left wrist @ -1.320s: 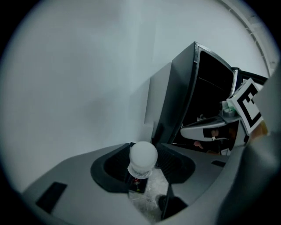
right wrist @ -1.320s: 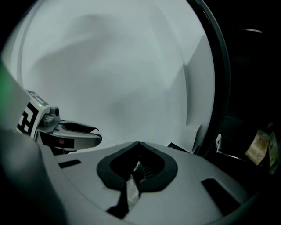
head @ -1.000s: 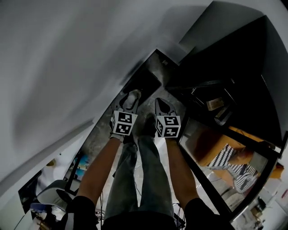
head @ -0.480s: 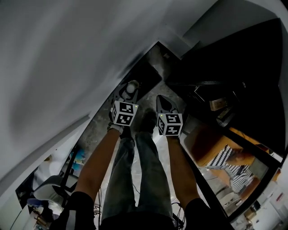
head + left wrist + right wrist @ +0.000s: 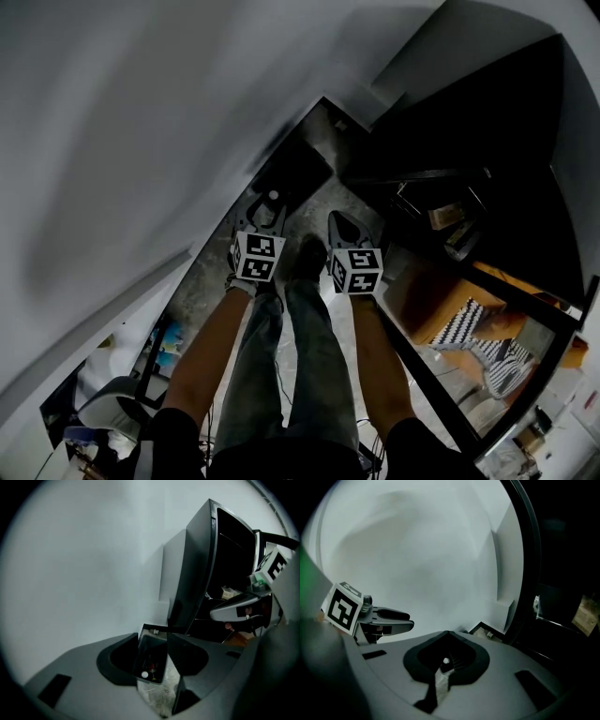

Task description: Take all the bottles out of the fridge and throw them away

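Right, head view: I hold both grippers low over the floor. The left gripper (image 5: 269,208) is above the near edge of the black bin (image 5: 305,173), with the right gripper (image 5: 349,228) just beside it and the open fridge (image 5: 450,178) off to the right. Left gripper view: its jaws have just been opening and stand spread, gripping nothing. Through the gap a bottle (image 5: 144,674), only its white cap clear, lies inside the bin. Right gripper view: jaws pressed together, empty.
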### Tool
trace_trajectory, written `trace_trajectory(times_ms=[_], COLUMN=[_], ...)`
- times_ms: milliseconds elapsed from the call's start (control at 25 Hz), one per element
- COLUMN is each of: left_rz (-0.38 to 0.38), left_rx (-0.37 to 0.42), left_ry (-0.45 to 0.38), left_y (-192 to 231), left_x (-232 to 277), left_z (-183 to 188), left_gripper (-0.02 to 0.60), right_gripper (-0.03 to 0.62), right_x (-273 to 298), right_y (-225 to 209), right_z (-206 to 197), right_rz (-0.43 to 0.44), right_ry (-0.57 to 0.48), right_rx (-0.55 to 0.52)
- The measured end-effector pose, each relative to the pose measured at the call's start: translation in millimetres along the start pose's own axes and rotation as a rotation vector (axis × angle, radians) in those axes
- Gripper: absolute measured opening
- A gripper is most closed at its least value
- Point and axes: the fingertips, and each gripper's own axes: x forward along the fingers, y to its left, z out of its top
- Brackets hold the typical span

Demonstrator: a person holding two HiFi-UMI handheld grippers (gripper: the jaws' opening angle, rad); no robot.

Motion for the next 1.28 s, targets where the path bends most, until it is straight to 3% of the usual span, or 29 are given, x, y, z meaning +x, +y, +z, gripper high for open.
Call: trace_trajectory(times_ms=[240,400,760,1000,1280], left_rz=[-0.04,-0.077,-0.282,-0.401,-0.511], left_rx=[-0.054,-0.06,0.011,0.063,0.151], left_ry=[-0.086,-0.118,-0.211,-0.241,-0.27], left_y=[-11,-22,-92,-157,-246], left_x=[-85,-143,-259,-314,-355], left_z=[54,85,172,207,229], left_gripper=[0.049,0.008,0.007,0.006,0.006], right_gripper=[0.008,0.008,0.008,0.008,0.008], right_x=[-79,-140,-279,-369,-465], right_y=[28,54,93,93,61], right_z=[39,71,126,131,111], right_rz=[-0.061,-0.108,-0.213,-0.27,-0.362], right_ry=[-0.064,-0.123,-0.275,-0.347,-0.438], right_rx=[0.038,0.073,0.13,0.188,0.292])
